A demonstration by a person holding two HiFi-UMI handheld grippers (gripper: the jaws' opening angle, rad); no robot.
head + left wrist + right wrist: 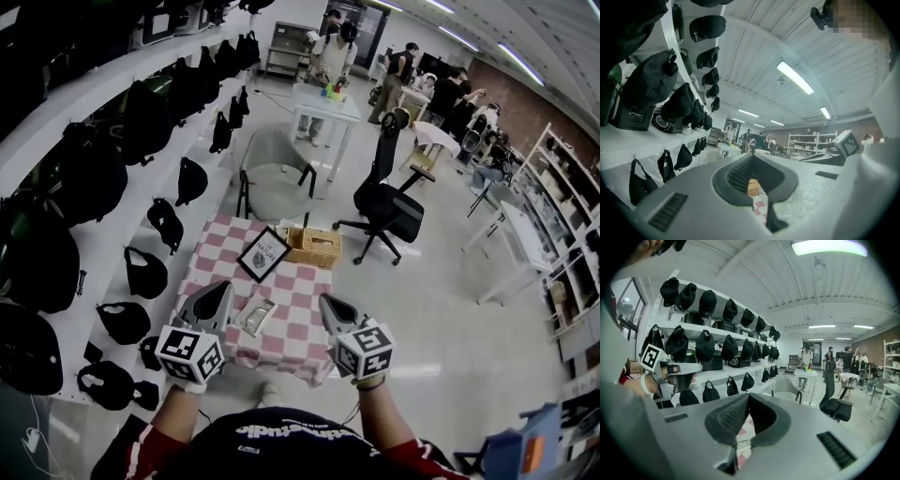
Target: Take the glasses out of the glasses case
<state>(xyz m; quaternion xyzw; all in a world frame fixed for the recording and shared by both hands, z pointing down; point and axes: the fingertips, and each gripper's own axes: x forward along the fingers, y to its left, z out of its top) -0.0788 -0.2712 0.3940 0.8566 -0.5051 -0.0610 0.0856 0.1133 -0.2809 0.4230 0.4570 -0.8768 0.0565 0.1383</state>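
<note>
Where the head view looks down, the glasses case [255,315] lies on the checked tablecloth [300,281], between the left gripper [223,289] and the right gripper [326,302], nearer the left. A framed picture [263,253] and a wicker basket [313,247] sit beyond it. In the left gripper view the jaws are pressed together on nothing, with basket and cloth showing through the slit below. In the right gripper view the jaws are likewise closed and empty, over the cloth.

Black shirt [281,448] with red sleeves [153,441]
</note>
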